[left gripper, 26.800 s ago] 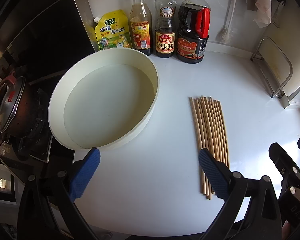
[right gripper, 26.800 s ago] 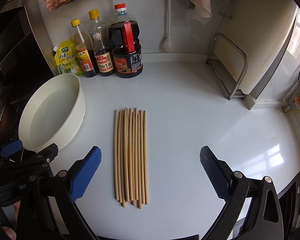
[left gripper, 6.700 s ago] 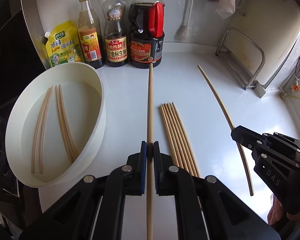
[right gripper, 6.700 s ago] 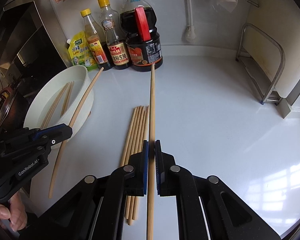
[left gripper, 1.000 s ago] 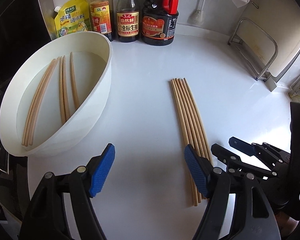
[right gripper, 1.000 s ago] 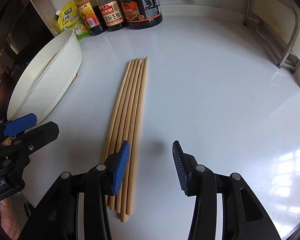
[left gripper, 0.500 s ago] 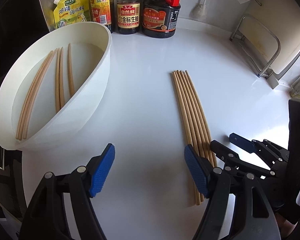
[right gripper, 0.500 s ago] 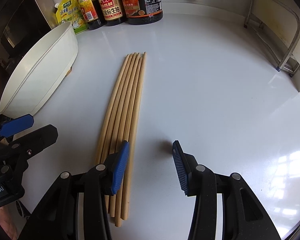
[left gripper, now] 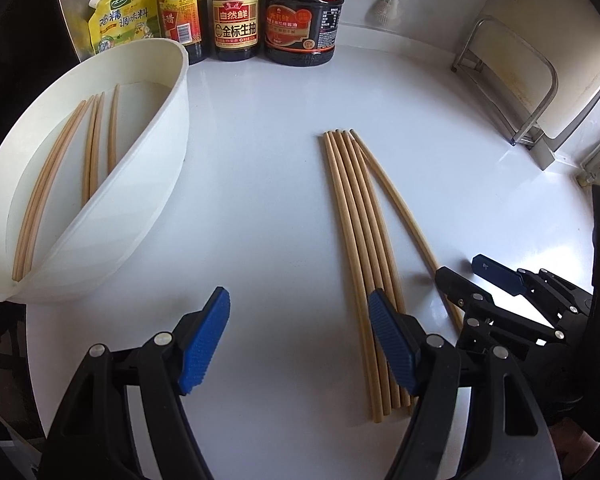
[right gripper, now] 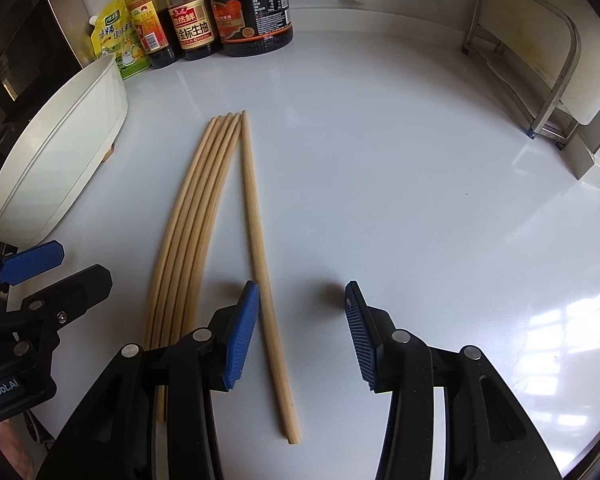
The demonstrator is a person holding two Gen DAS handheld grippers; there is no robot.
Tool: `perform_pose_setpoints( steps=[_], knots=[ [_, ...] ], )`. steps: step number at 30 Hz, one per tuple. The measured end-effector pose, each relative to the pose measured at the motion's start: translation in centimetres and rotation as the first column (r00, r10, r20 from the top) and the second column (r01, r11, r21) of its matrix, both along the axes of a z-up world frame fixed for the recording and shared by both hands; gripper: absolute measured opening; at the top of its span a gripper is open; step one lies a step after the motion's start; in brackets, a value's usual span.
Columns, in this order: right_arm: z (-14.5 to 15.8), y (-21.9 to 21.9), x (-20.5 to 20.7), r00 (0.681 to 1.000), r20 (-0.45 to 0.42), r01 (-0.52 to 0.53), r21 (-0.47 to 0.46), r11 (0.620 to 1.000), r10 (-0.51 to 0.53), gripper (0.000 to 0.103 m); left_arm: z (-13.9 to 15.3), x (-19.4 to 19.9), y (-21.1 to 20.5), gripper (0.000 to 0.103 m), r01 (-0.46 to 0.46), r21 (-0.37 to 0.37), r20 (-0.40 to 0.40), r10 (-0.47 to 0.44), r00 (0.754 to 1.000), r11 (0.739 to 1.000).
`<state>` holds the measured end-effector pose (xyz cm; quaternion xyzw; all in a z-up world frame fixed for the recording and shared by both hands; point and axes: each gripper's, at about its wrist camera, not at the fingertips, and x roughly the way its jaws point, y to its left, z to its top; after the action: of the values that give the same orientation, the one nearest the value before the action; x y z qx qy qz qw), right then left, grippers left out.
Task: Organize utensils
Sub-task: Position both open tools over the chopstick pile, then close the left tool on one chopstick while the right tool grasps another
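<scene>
Over at the left, the white basin (left gripper: 100, 216) sits on the white table (left gripper: 268, 184) with six chopsticks (left gripper: 94, 148) lying inside it — nothing else in there. Six more chopsticks lie on the table: a tight bundle of five (right gripper: 192, 216) and a single one (right gripper: 260, 248) angled off beside it. Both sets of fingers stand apart and empty — the left gripper (left gripper: 300, 344) wide, the right gripper (right gripper: 300, 336) narrower, straddling the single chopstick's near end without touching it.
</scene>
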<state>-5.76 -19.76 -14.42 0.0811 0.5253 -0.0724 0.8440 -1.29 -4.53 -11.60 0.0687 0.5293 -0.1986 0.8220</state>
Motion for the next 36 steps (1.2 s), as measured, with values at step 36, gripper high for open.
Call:
perform_pose_setpoints(
  steps=[36],
  knots=[
    [-0.3, 0.2, 1.3, 0.996, 0.031, -0.082, -0.057, 0.995, 0.083, 0.043, -3.2, 2.6, -2.3, 0.066, -0.012, 0.079, 0.016, 0.011, 1.000, 0.997]
  ],
)
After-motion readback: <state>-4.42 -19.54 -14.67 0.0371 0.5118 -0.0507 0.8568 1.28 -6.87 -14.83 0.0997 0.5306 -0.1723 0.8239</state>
